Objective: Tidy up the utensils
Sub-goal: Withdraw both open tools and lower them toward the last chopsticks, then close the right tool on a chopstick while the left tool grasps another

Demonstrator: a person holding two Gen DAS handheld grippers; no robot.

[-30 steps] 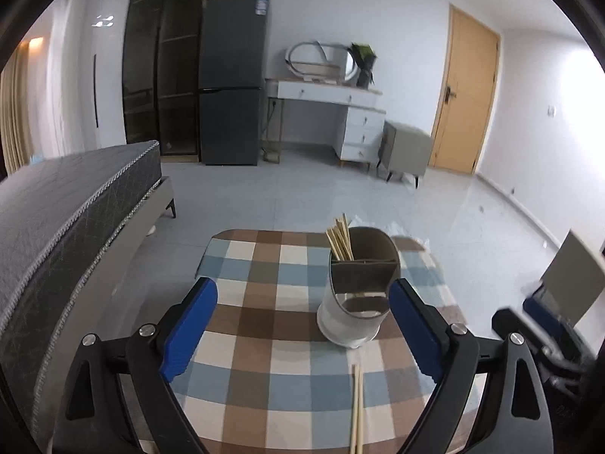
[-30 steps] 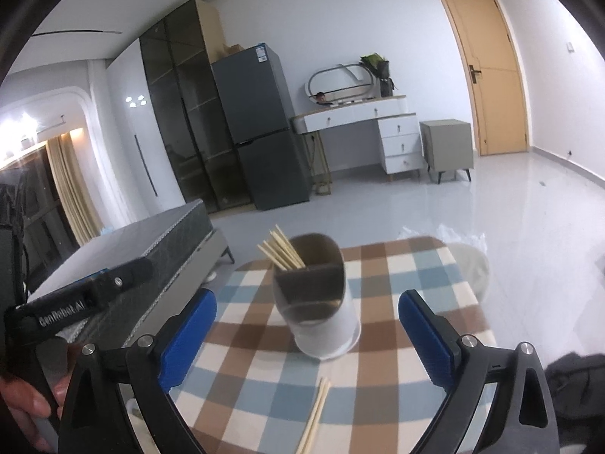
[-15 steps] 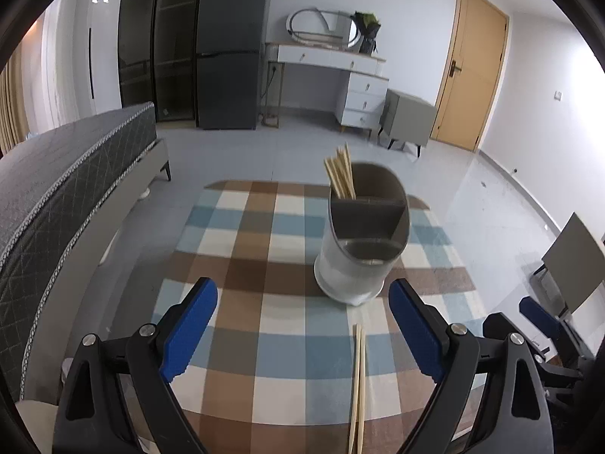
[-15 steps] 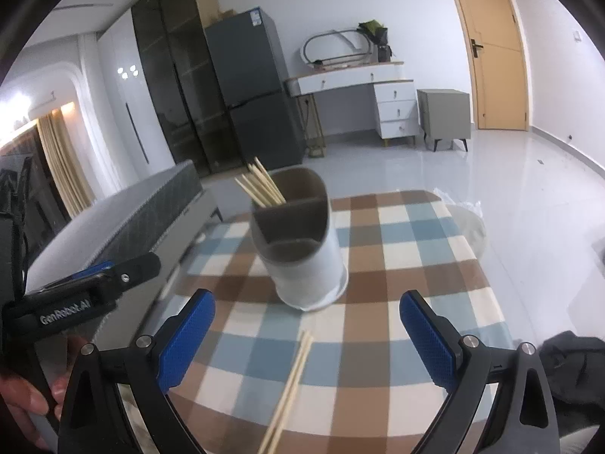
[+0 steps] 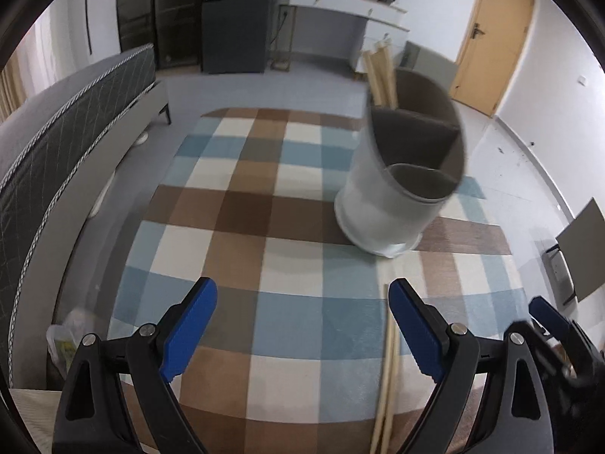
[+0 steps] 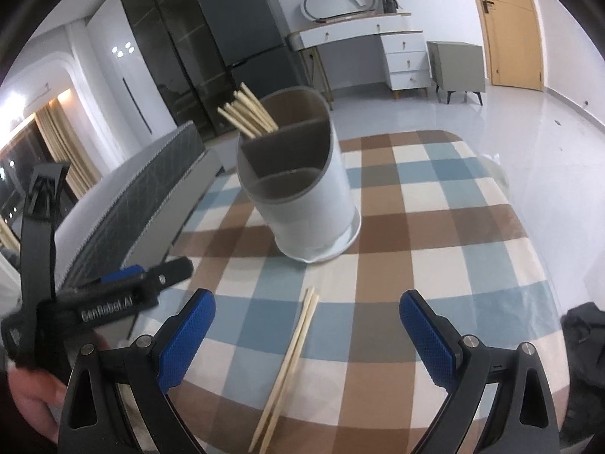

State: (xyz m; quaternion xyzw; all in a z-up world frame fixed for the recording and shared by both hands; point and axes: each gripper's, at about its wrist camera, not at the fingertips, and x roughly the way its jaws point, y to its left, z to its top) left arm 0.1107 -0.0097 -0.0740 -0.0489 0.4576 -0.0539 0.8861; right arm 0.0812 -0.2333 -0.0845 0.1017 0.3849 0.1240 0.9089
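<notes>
Okay, I see both grippers spread wide, empty: left gripper [image 5: 302, 321], right gripper [image 6: 306, 325] over loose chopsticks [image 6: 291, 359] near the holder [image 6: 298, 189].

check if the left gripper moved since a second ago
Yes. The left gripper has come down toward the checked tablecloth; the utensil holder sits higher in its view.

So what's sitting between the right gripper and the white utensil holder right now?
In the right wrist view, only the loose pair of chopsticks lies between the open right gripper and the utensil holder; the rest is bare checked tablecloth.
</notes>
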